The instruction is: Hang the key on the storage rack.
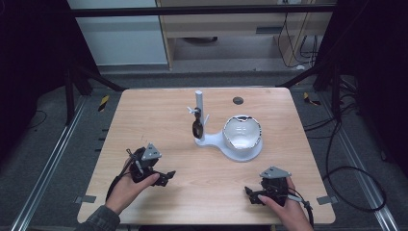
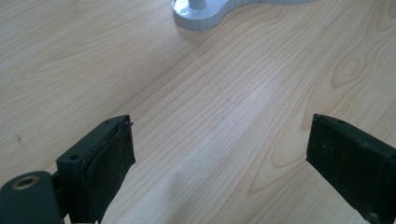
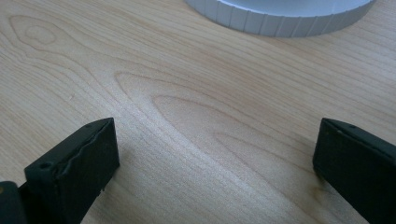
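A wooden table (image 1: 168, 120) carries a white stand (image 1: 211, 141) near its middle. The stand has an upright post (image 1: 199, 108) at its left end and a round base at its right end, on which a bowl (image 1: 243, 133) with a white inside sits. A small dark spoon-like piece (image 1: 196, 127) hangs from the post, just beside it on its left side.

The left gripper (image 1: 163, 178) rests low over the near left part of the table, held in the person's left hand (image 1: 130, 187). Its jaws stand wide apart with nothing between them; in the left gripper view (image 2: 219, 154) bare wood lies between the black pads, and the post end of the stand (image 2: 201, 14) sits farther off at the top edge.

The right gripper (image 1: 251, 195) lies at the near right, in the right hand (image 1: 284, 207), well apart from the left one. Its jaws also gape and hold nothing; the right gripper view (image 3: 215, 158) shows wood grain between them and the rim of the stand's round base (image 3: 280, 16) beyond.
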